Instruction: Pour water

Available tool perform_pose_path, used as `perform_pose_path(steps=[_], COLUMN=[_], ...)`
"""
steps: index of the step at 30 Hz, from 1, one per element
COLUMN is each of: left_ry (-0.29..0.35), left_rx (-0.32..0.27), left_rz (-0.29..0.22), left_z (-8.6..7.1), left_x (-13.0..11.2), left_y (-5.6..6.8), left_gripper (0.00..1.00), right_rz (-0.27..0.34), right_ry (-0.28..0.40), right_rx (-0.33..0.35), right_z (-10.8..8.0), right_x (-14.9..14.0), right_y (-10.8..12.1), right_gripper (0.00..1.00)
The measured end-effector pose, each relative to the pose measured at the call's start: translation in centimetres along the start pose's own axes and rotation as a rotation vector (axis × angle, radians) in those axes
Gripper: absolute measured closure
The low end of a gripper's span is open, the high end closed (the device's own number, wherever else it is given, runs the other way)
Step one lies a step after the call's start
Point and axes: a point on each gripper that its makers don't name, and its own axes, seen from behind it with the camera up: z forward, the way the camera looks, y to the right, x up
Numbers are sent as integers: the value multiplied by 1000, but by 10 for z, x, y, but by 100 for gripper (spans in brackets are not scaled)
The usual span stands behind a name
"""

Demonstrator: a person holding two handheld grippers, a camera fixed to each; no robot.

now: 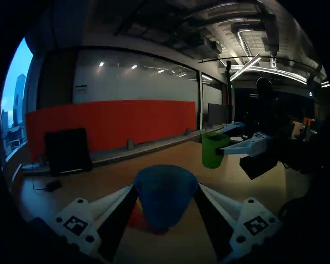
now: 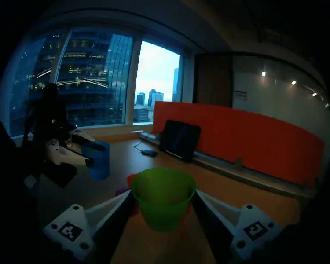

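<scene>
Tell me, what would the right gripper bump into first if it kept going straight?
The right gripper would probably meet the black screen before the orange wall first, though depth is hard to judge.

R gripper [image 2: 163,210] clamps green cup [image 2: 163,193] upright; L gripper [image 2: 87,157], far left, holds blue cup [image 2: 99,163].

blue cup [image 1: 165,198]: inside too dim to tell any water
green cup [image 2: 163,202]: inside just as dim
red thing [image 1: 137,218]: mostly hidden behind blue cup, kind unclear
purple thing [image 2: 120,192]: sliver left of green cup, too small to tell
person [image 2: 46,116]: dark blurred shape, far left
left tool [image 1: 165,189]: near end cut off at lower edge
</scene>
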Motion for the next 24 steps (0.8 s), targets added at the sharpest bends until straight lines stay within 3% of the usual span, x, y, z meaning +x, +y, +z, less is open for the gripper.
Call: perform_pose_path(steps=[11,24], left_ry=[56,92], left_rx=[12,23], left_rz=[13,59], left_z=[-4,-4], left_x=[28,53], left_y=[-5,-11], left_gripper=[13,13], right_rz=[0,-3], right_ry=[72,92], right_rx=[4,32], right_z=[0,4], right_x=[27,40], right_y=[-11,-23], right_gripper=[9,9])
